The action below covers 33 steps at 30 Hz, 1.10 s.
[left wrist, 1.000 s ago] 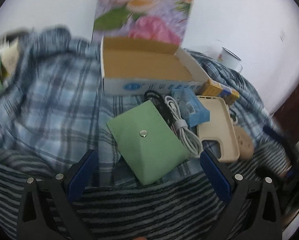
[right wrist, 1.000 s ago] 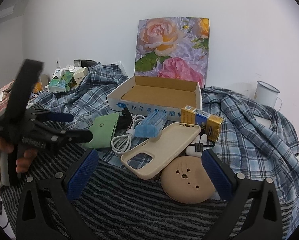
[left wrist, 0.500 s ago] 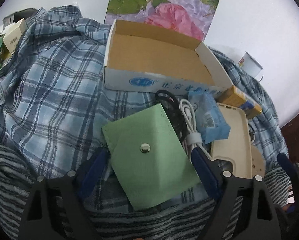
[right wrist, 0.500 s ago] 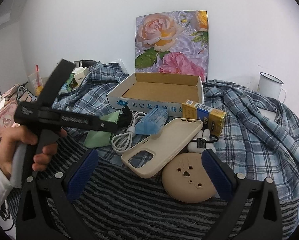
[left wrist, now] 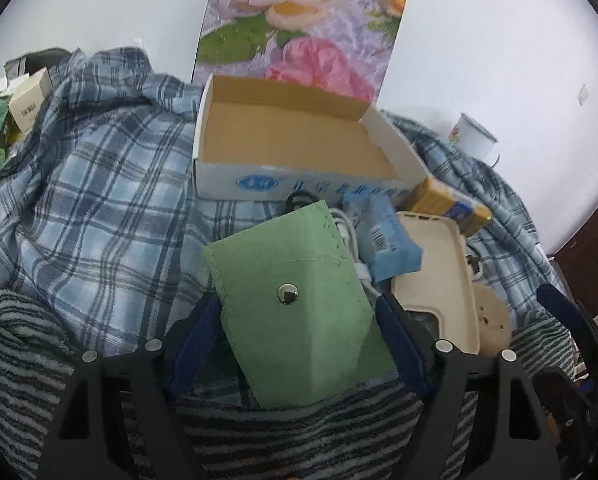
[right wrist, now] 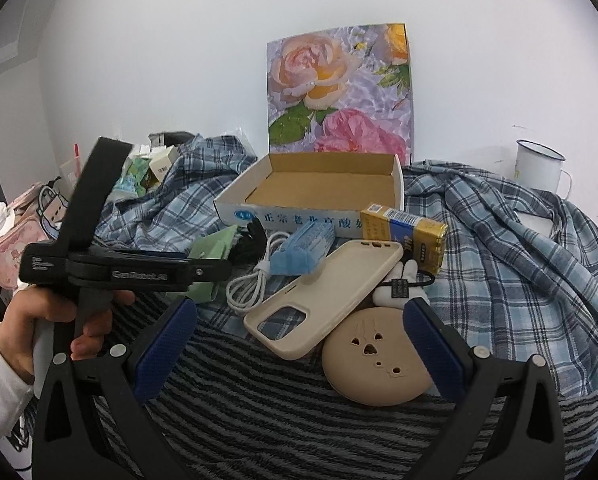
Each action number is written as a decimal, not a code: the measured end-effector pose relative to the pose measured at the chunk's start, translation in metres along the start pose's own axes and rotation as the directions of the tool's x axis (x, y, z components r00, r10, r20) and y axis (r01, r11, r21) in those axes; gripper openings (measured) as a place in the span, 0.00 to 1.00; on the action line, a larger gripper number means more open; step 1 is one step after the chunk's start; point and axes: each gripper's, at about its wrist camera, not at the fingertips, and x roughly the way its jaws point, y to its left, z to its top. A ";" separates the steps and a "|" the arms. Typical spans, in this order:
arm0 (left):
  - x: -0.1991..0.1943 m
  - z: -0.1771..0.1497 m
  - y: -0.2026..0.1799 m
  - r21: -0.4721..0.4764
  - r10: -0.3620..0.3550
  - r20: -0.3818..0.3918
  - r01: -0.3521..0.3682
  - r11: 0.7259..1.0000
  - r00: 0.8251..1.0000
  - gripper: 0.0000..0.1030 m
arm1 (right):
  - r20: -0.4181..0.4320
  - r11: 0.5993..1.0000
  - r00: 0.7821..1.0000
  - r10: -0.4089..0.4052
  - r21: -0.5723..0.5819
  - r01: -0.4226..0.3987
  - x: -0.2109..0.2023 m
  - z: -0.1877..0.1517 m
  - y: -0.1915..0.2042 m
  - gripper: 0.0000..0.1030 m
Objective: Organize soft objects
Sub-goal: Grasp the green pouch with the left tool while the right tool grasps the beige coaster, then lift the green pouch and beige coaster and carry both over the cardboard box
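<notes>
A green felt pouch with a metal snap sits between the blue pads of my left gripper, which is shut on its sides; its far end looks lifted toward the open cardboard box. In the right wrist view the left gripper holds the pouch left of the box. My right gripper is open and empty above the striped cloth, near a beige phone case and a round beige pad.
A white cable, a blue packet, a yellow battery box and a small white toy lie in front of the box. A floral card stands behind it. A white mug is at the right; clutter is at the left.
My left gripper moved forward around the green pouch, closed on its sides and has begun raising it toward the box. My right gripper stayed open and nearly still.
</notes>
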 end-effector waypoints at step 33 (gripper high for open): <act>-0.068 -0.013 -0.015 0.187 -0.001 0.241 -0.046 0.981 0.971 0.78 | -0.375 0.984 0.920 -0.117 -0.169 0.056 0.053 -0.009 -0.044 0.77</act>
